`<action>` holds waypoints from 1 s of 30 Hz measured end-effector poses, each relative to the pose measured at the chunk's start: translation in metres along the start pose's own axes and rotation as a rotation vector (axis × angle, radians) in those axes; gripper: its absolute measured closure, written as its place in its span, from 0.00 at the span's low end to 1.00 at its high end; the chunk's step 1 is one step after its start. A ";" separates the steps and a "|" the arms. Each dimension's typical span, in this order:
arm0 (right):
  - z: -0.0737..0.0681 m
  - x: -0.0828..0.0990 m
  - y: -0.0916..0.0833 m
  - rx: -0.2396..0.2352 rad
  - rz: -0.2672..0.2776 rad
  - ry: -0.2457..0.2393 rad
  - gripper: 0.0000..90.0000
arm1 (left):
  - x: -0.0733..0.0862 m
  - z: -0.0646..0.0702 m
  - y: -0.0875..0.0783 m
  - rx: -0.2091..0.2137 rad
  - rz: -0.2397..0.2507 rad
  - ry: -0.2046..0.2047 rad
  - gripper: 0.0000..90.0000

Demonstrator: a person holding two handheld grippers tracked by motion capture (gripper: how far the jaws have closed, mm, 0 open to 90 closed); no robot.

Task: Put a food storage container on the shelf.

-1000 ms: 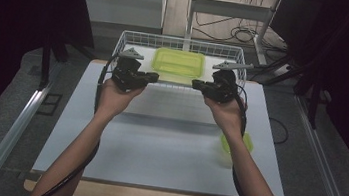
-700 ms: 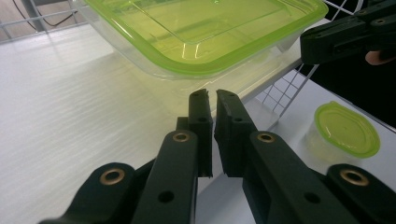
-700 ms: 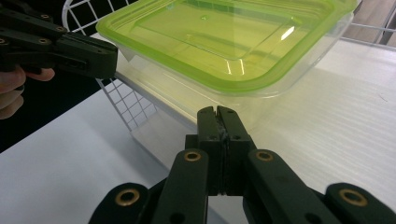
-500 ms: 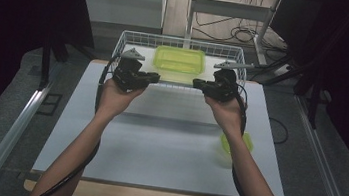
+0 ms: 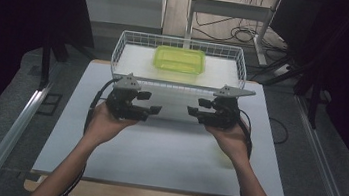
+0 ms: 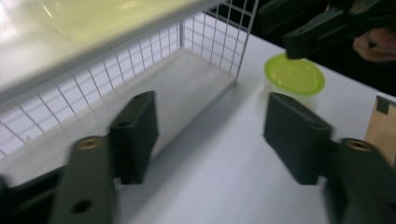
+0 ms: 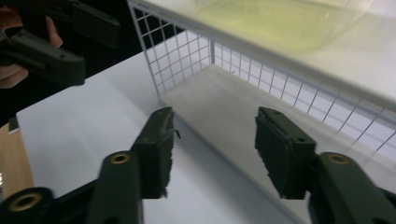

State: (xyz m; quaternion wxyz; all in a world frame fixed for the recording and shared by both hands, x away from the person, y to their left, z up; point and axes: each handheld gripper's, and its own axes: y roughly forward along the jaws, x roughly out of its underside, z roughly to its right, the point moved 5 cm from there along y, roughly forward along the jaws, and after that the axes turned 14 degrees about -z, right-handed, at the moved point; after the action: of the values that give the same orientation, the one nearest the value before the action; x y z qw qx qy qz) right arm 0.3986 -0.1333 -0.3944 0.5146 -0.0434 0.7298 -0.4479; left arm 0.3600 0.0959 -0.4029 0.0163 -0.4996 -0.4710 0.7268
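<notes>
1. Both hand-held grippers hang over the worktop just in front of the basket: the left hand-held gripper (image 5: 153,109) and the right hand-held gripper (image 5: 192,111) point inward at each other, each topped by a grey three-cornered plate. Their black, blocky jaws have just been opening and now stand spread with nothing between them.
2. Worktop (image 5: 166,152): a flat, matte white sheet on a wooden board.
3. Wire basket (image 5: 127,47): white, rectangular, with a fine square grid for walls, standing at the far edge of the worktop, close beyond the jaws.
4. Rectangular container (image 5: 179,59): translucent yellow-green plastic with rounded corners, lying inside the basket.
5. Round tub (image 6: 294,79): a small pale cup with a lime-green lid, standing on the worktop near the right hand.
6. Forearms come up from the bottom edge, wrists level, palms cupping the gripper bodies.
</notes>
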 end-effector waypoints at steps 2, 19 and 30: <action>-0.004 0.010 -0.002 0.000 -0.001 -0.004 0.43 | 0.011 0.007 0.002 -0.025 -0.017 0.014 0.31; -0.029 0.087 -0.003 -0.016 -0.004 0.014 0.12 | 0.108 0.036 0.011 0.039 -0.010 -0.085 0.06; -0.037 0.121 0.010 -0.027 -0.022 0.029 0.07 | 0.139 0.039 0.014 -0.061 -0.005 -0.052 0.03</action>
State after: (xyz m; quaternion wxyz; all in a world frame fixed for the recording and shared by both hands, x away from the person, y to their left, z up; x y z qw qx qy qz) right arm 0.3169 -0.1688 -0.4849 0.4986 -0.0517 0.7426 -0.4442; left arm 0.2675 0.1310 -0.5092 -0.0093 -0.4794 -0.4944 0.7250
